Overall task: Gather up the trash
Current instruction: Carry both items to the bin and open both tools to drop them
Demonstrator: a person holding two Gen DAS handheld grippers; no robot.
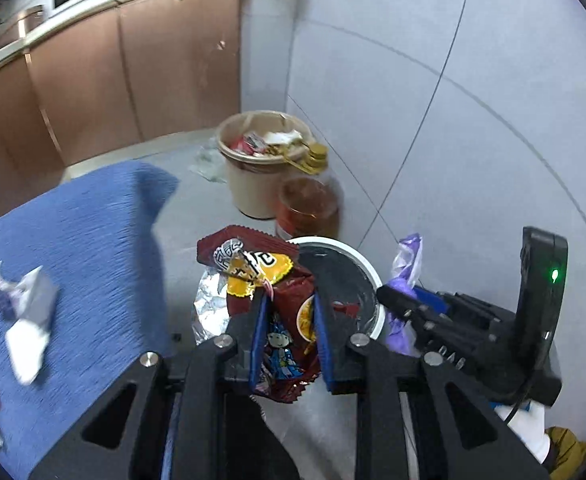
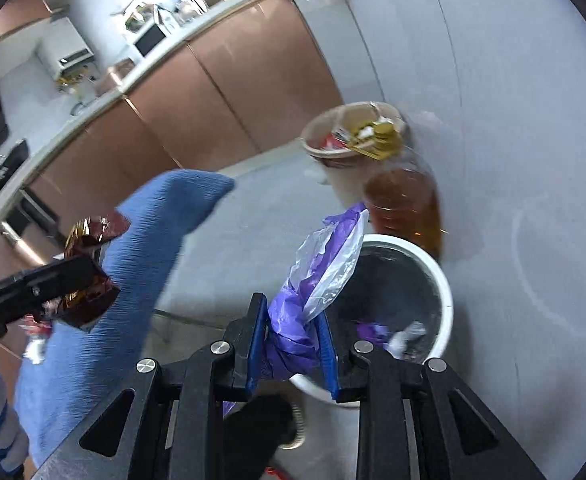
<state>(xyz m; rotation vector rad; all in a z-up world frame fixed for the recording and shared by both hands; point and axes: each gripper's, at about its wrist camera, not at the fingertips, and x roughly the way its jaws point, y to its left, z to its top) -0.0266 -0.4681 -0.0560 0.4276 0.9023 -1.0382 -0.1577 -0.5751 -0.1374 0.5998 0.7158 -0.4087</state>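
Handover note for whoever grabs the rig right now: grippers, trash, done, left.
Left gripper: shut on a red snack wrapper, near the white bin.
Right gripper: shut on a purple plastic bag, at the white bin's rim.
Done: some scraps already lie in the white bin; the beige bin beside it holds trash too.
Left: drop both pieces in, then fetch the crumpled white paper and other wrappers from the blue cloth.

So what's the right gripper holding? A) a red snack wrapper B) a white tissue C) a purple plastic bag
C: the right gripper pinches a crumpled purple plastic bag between its blue pads, over the white bin.
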